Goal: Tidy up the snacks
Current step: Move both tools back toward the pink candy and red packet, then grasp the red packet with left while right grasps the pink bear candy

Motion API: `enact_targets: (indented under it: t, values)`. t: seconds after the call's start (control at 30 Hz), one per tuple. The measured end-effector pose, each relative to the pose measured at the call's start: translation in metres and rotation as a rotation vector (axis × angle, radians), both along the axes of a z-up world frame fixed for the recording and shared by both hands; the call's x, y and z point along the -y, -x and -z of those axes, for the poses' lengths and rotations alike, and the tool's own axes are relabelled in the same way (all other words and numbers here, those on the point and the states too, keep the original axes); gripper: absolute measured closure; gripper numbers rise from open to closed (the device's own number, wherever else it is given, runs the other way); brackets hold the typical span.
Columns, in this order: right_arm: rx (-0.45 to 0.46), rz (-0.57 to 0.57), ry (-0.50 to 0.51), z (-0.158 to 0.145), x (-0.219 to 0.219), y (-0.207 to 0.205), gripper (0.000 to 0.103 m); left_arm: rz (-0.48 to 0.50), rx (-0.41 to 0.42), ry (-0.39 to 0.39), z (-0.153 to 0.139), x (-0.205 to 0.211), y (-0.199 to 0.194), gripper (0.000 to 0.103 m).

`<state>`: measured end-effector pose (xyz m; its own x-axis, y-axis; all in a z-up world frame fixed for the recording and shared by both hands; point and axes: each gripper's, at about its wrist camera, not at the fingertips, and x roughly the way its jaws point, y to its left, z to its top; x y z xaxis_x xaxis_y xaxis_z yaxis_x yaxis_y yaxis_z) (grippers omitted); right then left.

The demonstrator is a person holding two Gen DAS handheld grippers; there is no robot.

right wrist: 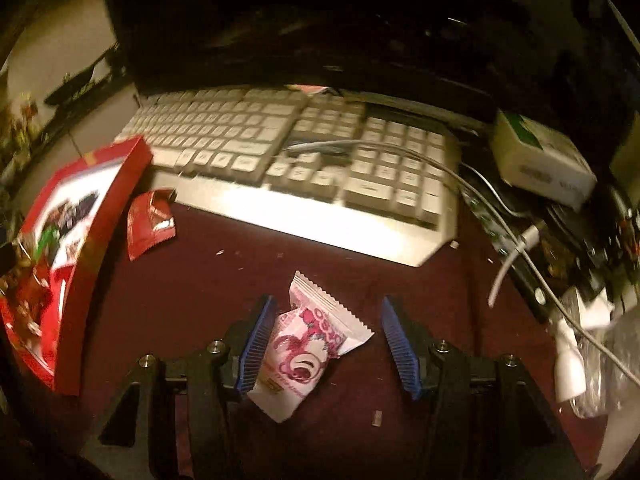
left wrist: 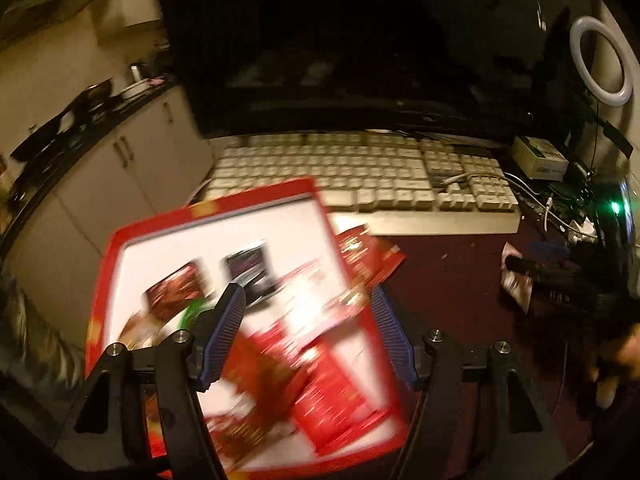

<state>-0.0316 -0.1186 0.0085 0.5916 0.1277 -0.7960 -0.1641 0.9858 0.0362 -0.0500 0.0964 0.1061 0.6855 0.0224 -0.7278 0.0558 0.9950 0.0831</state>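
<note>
A red-rimmed box (left wrist: 120,240) with a white inside holds several red and dark snack packets (left wrist: 176,294). My left gripper (left wrist: 306,300) is open right above it, jaws wide over the red packets. The box also shows at the left of the right wrist view (right wrist: 92,264). My right gripper (right wrist: 326,312) is open around a pink-and-white snack packet (right wrist: 308,344) lying on the dark red table; the packet rests against the left pad. A loose red packet (right wrist: 150,222) lies beside the box, also seen in the left wrist view (left wrist: 372,256).
A white keyboard (right wrist: 304,152) with a cable across it lies behind. A dark monitor (left wrist: 340,40) stands at the back. A white box (right wrist: 540,160), cables and plugs crowd the right. A ring light (left wrist: 600,60) stands at the far right. Kitchen cupboards (left wrist: 120,168) are off the table's left edge.
</note>
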Motion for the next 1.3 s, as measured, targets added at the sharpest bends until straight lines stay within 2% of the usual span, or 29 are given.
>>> enact_targets:
  t: [0.1,0.23,0.33,0.37,0.43,0.53,0.6,0.67,0.87,0.97,1.07,1.17,1.3]
  values:
    - [0.0,-0.02,-0.027,0.004,0.004,-0.002,0.045,0.02,-0.047,0.011,0.003,0.022,-0.026,0.038]
    - [-0.003,-0.033,-0.077,0.016,0.009,0.0,0.045,-0.03,-0.15,0.084,0.018,0.035,-0.06,0.038]
    - [0.01,-0.05,-0.083,0.018,0.009,-0.002,0.044,-0.106,-0.223,0.138,0.035,0.04,-0.077,0.037]
    - [0.012,-0.054,-0.085,0.019,0.009,-0.003,0.044,-0.119,-0.205,0.134,0.036,0.044,-0.078,0.031]
    - [0.013,-0.051,-0.092,0.019,0.01,-0.003,0.044,-0.132,-0.212,0.159,0.036,0.049,-0.08,0.031]
    - [0.017,-0.052,-0.083,0.019,0.008,-0.002,0.043,-0.146,-0.227,0.239,0.031,0.051,-0.079,0.031]
    - [0.016,-0.049,-0.087,0.019,0.009,-0.001,0.043,-0.109,-0.213,0.22,0.024,0.058,-0.079,0.031]
    - [0.01,-0.045,-0.103,0.019,0.011,0.0,0.042,-0.133,-0.207,0.226,0.024,0.056,-0.082,0.031]
    - [0.005,-0.043,-0.109,0.019,0.012,-0.002,0.042,-0.178,-0.305,0.313,0.064,0.049,-0.095,0.032]
    - [0.003,-0.042,-0.122,0.019,0.014,-0.001,0.042,-0.162,-0.263,0.294,0.062,0.046,-0.082,0.032]
    - [0.0,-0.039,-0.131,0.019,0.015,-0.001,0.042,-0.144,-0.253,0.315,0.062,0.037,-0.068,0.033]
    - [0.001,-0.038,-0.129,0.019,0.015,-0.001,0.043,-0.171,-0.263,0.276,0.068,0.02,-0.058,0.035]
    - [0.001,-0.036,-0.127,0.019,0.014,-0.001,0.042,-0.161,-0.279,0.285,0.07,0.007,-0.048,0.038]
